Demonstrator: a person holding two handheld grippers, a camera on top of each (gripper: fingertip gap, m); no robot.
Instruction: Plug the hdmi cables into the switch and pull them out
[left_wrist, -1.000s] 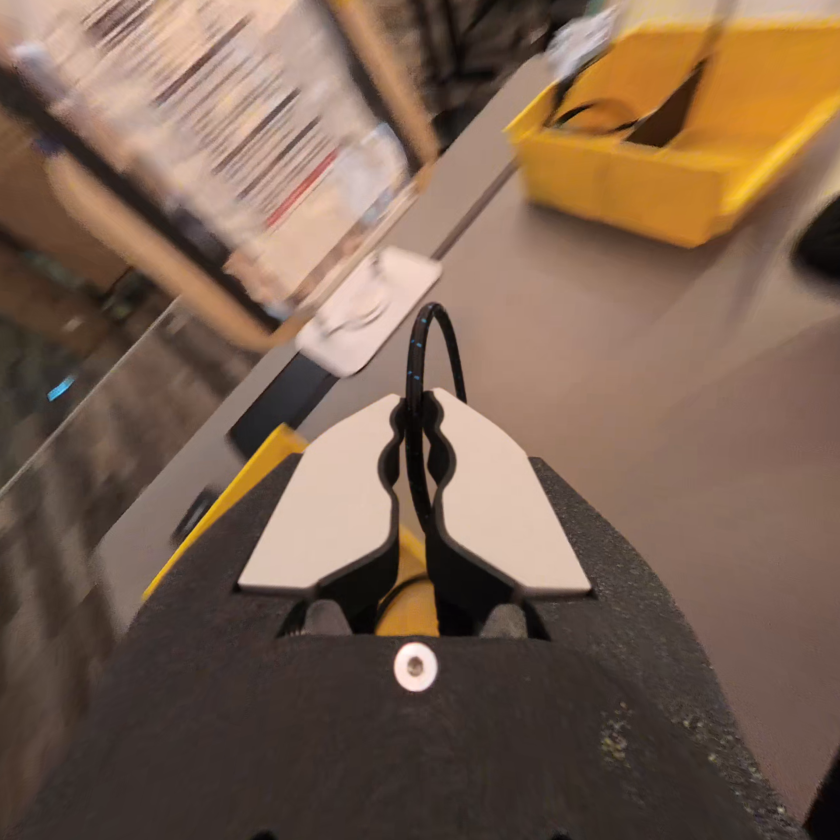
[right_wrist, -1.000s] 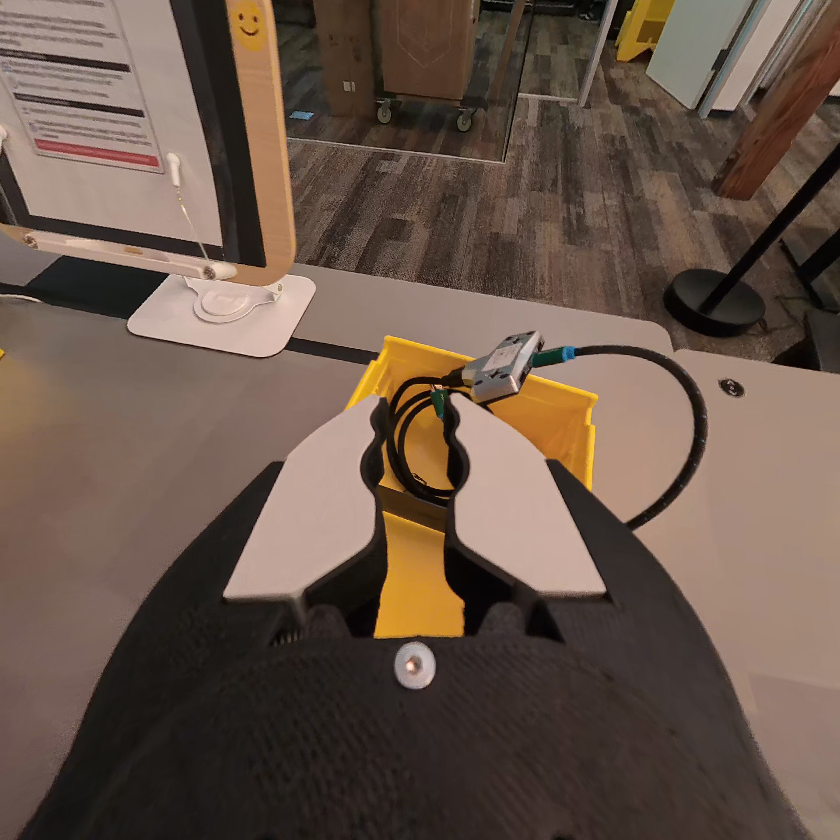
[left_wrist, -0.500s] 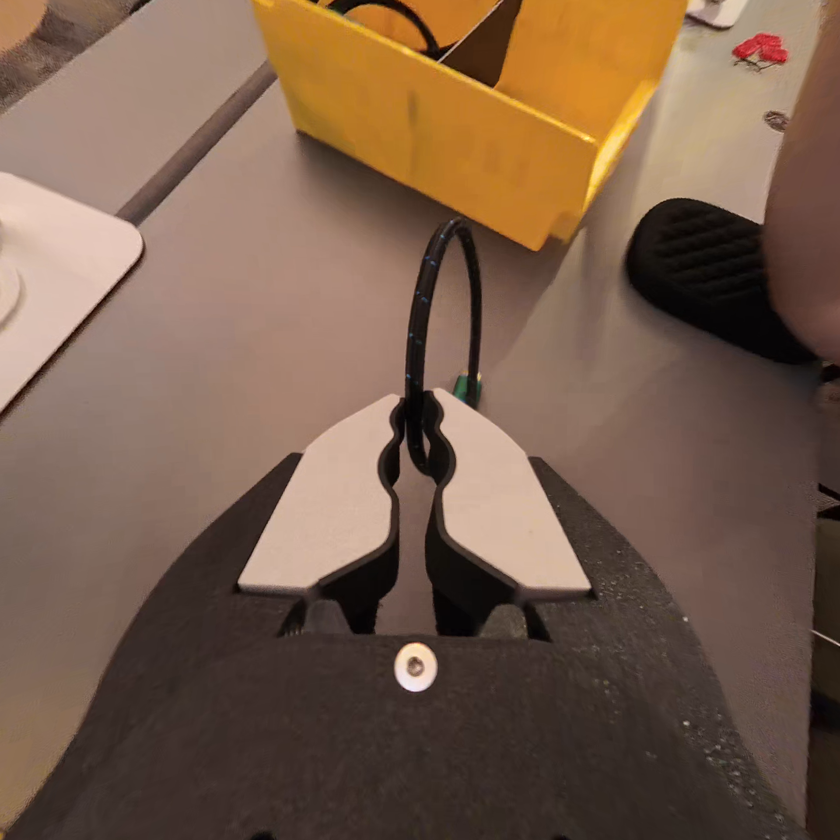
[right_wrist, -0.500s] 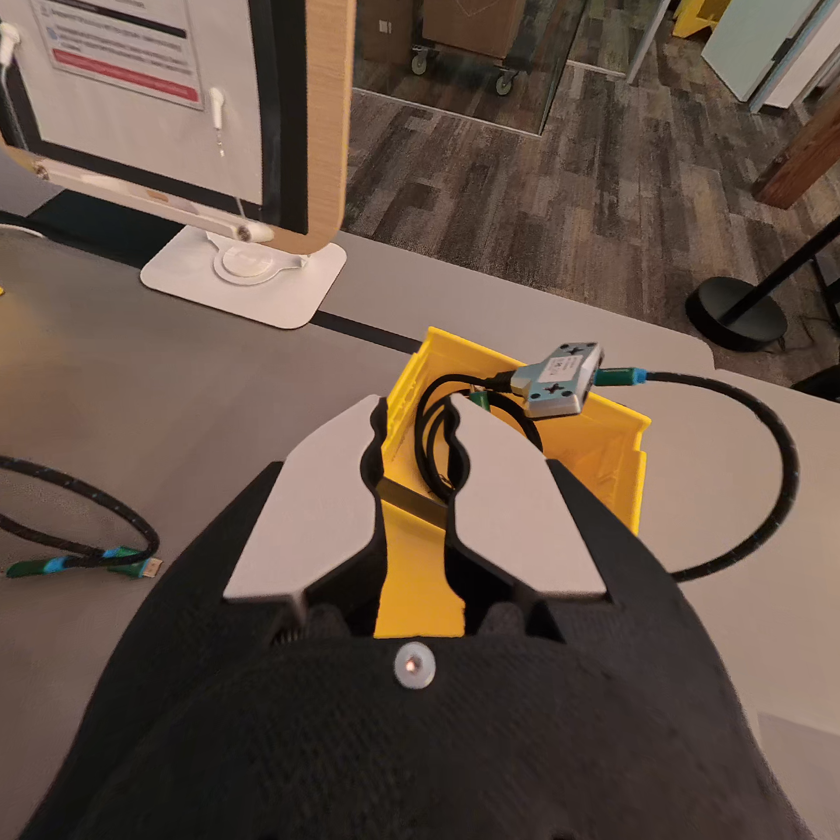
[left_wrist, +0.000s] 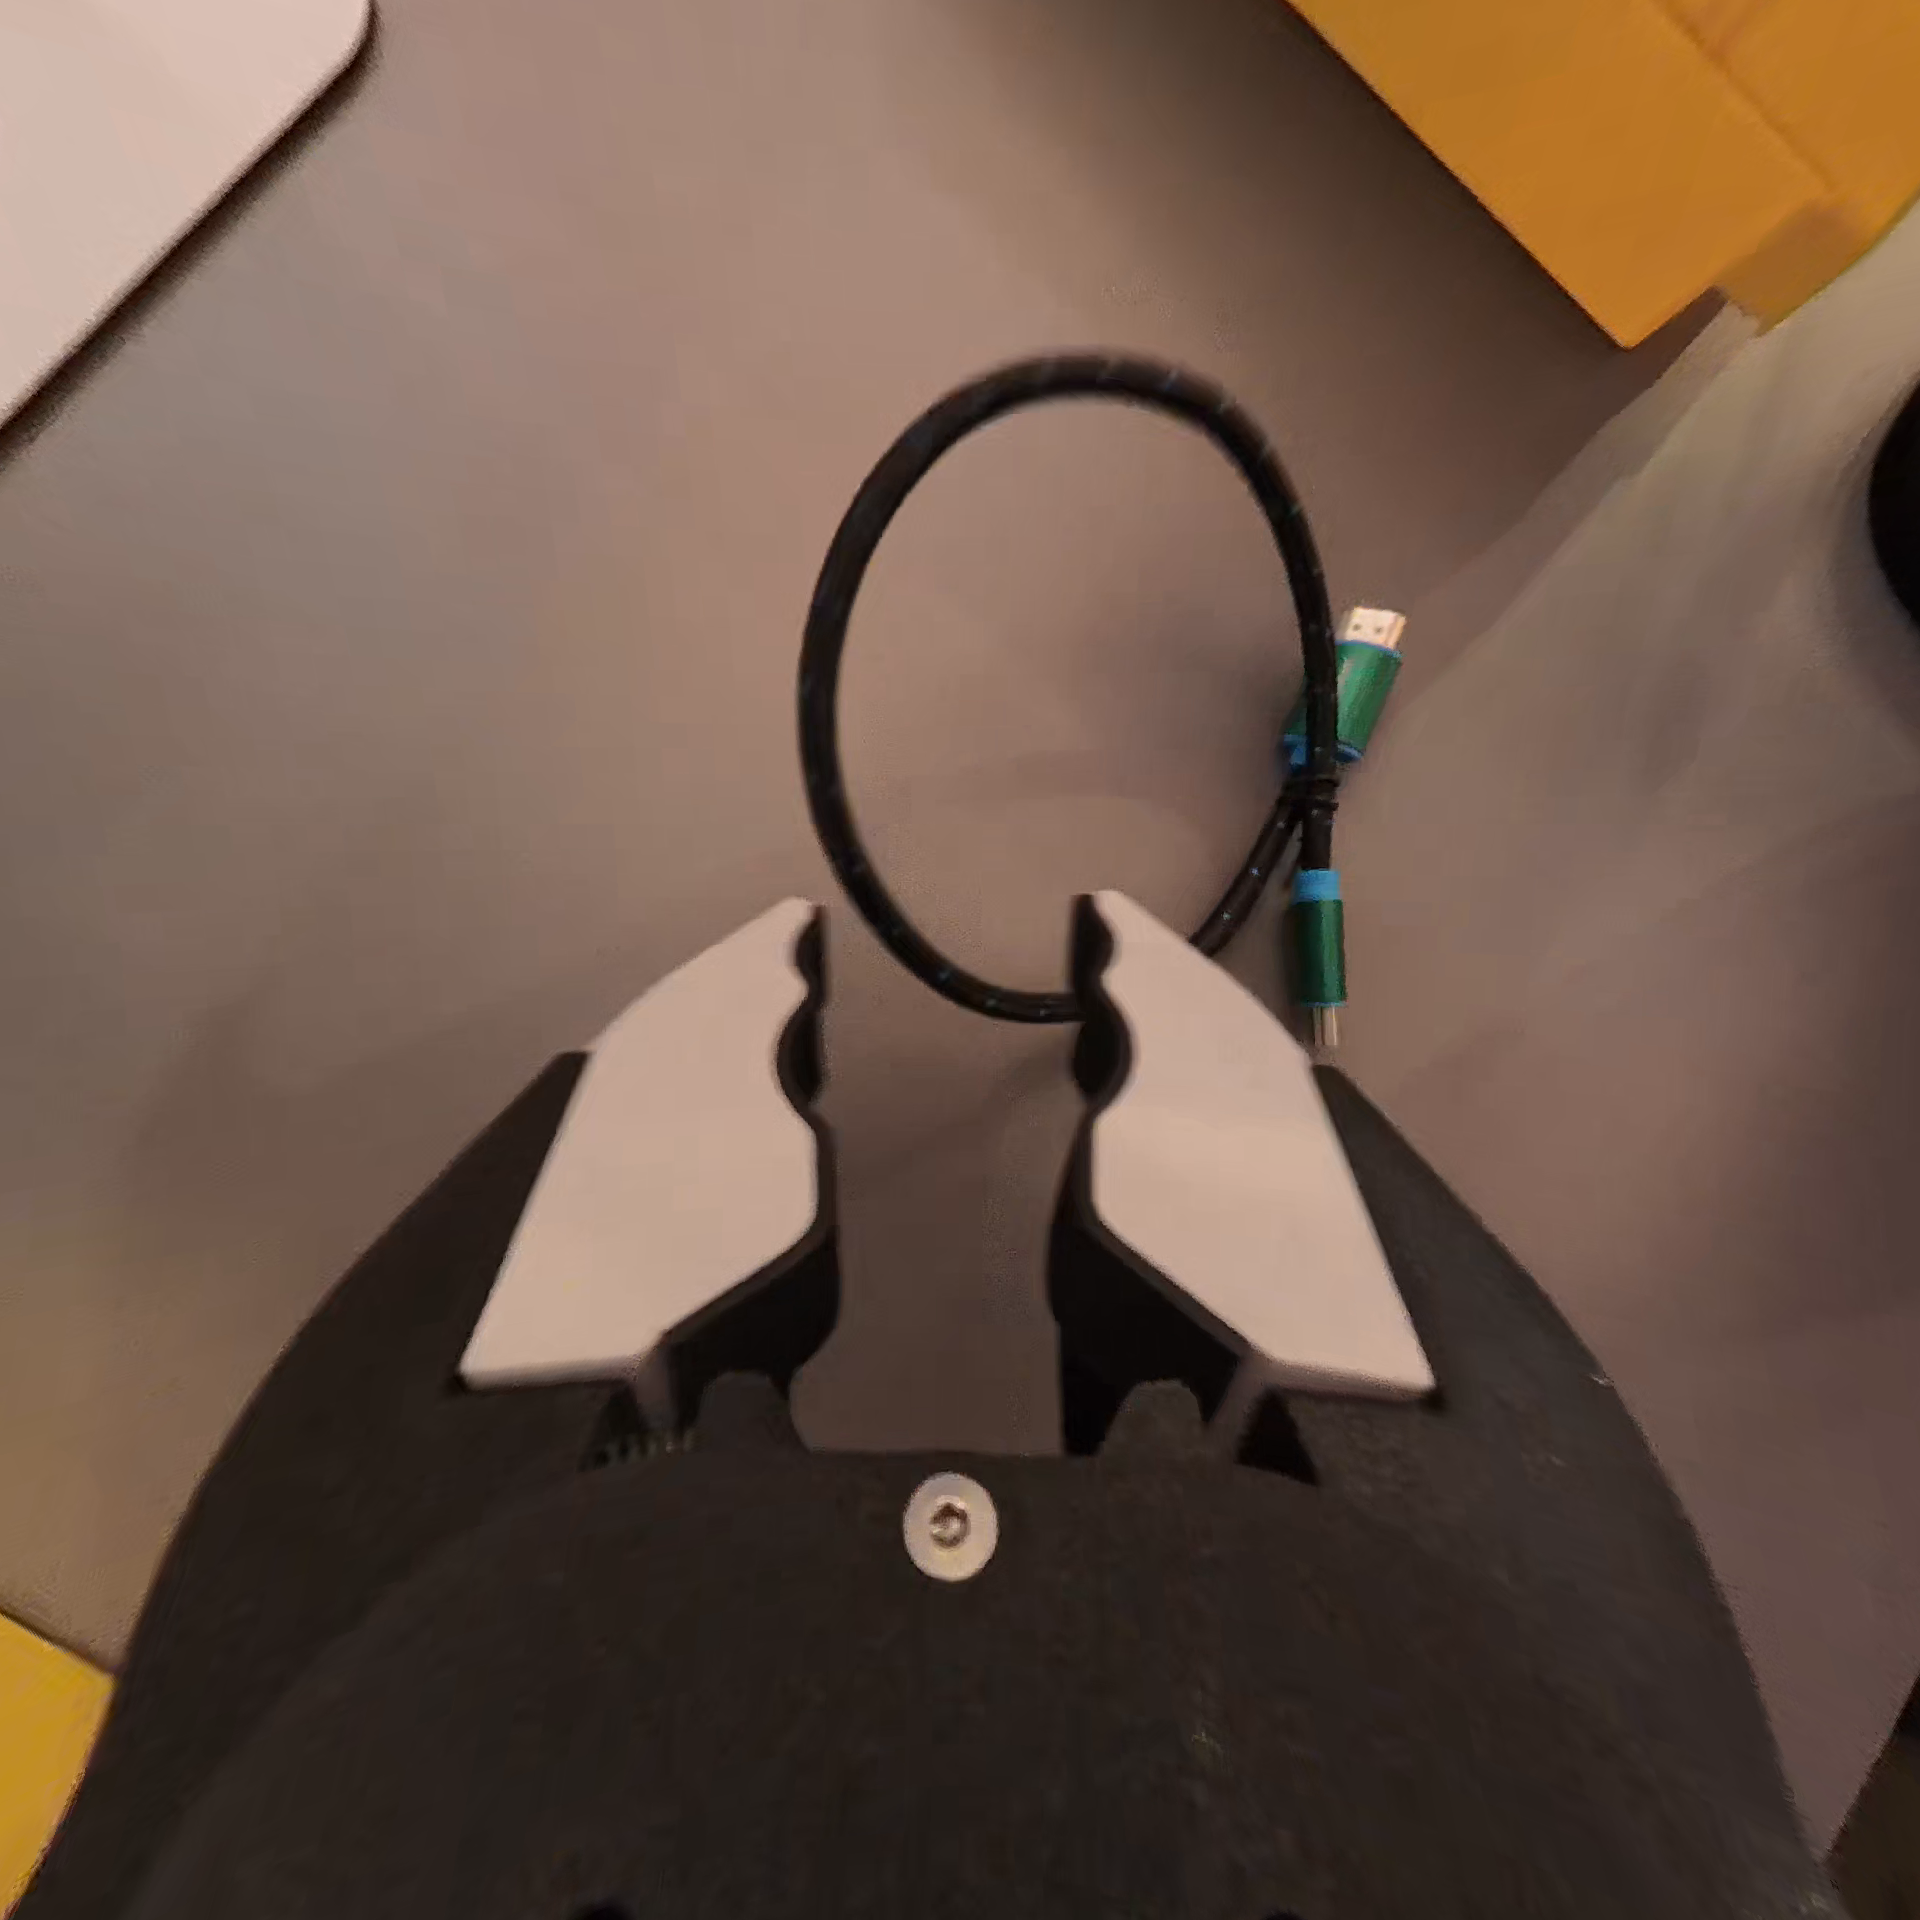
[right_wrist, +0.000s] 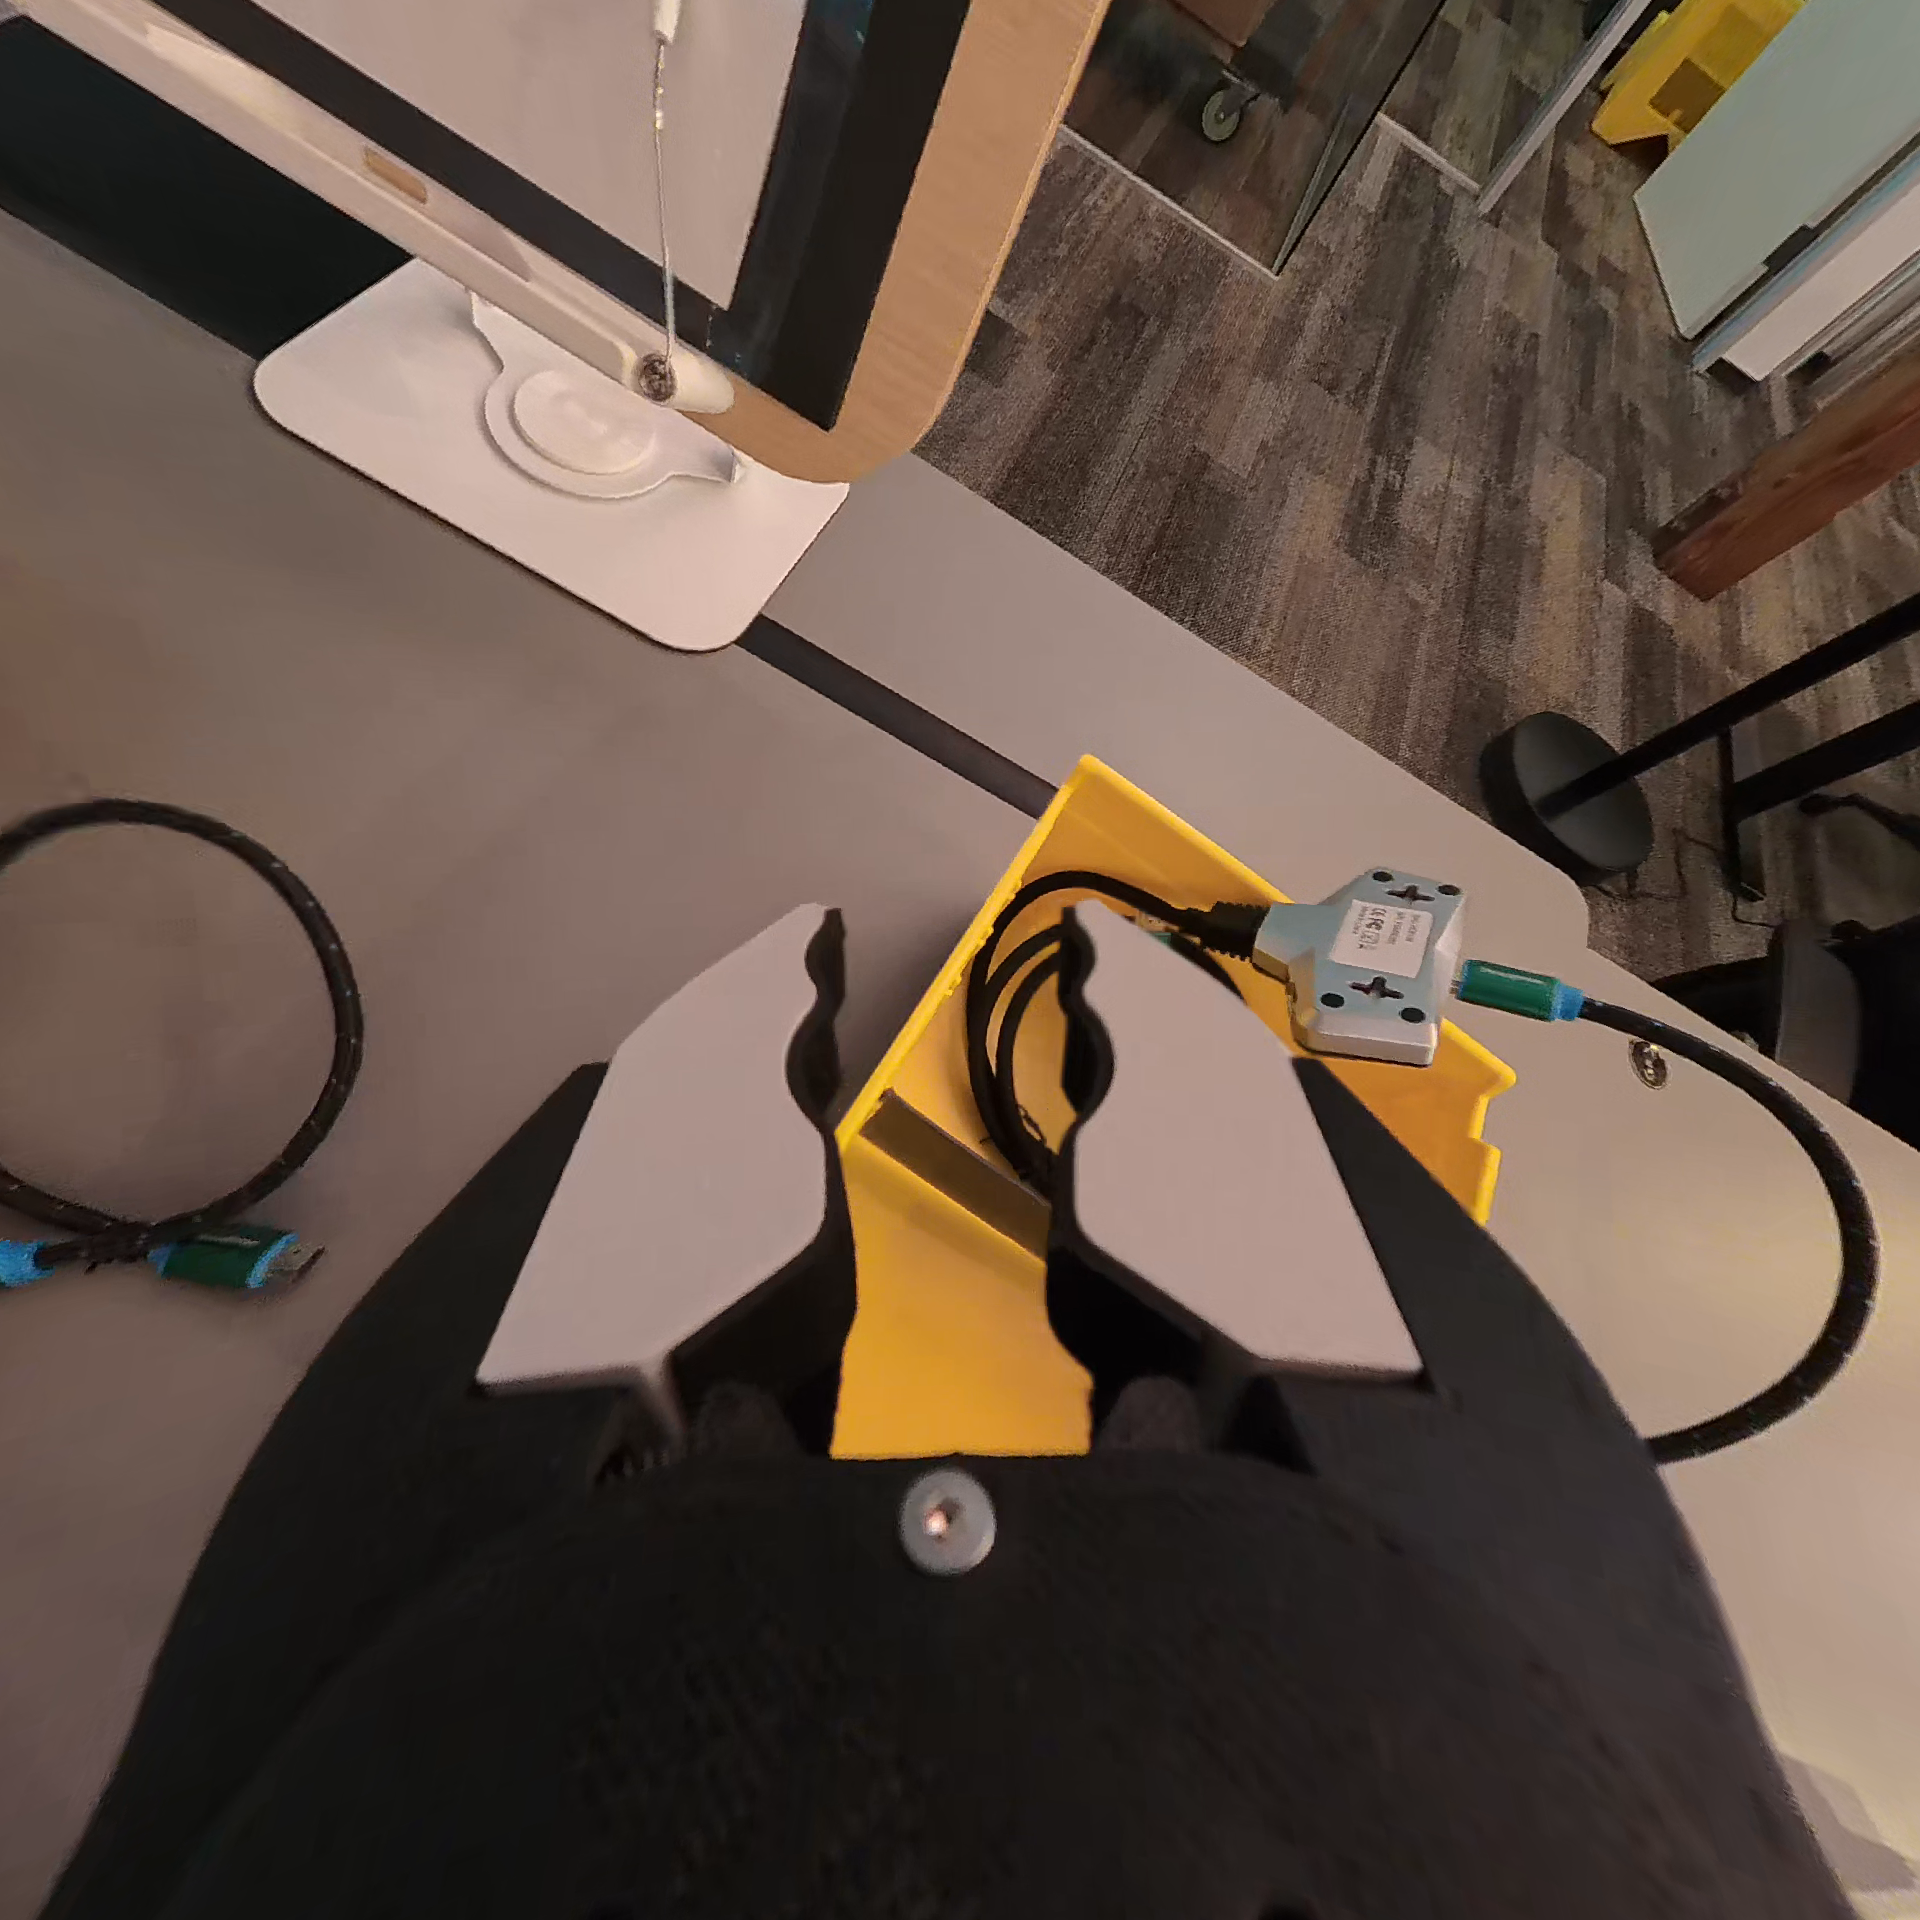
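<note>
On the grey table (left_wrist: 520, 520) just ahead of our left gripper (left_wrist: 945, 914) lies a short braided HDMI cable (left_wrist: 831, 665), curled into a ring with both green plugs (left_wrist: 1366, 681) bundled at its right side; our jaws stand open around nothing, the ring's near edge passing just by the right finger. We judge this cable to be free of the switch, so its part may be done or not yet begun; we cannot tell which. Our right gripper (right_wrist: 951, 925) hangs open and empty over the yellow bin (right_wrist: 1382, 1143), where the silver switch (right_wrist: 1361, 966) rests on the rim, underside up. One braided cable (right_wrist: 1829, 1195) is plugged into its right end and loops out over the table; a thin black lead (right_wrist: 987, 997) leaves its left end into the bin. That plug is left to pull. The switch's long axis runs roughly left to right, ports facing outward at each end. The loose cable's far plug points away from us, the near one towards us
</note>
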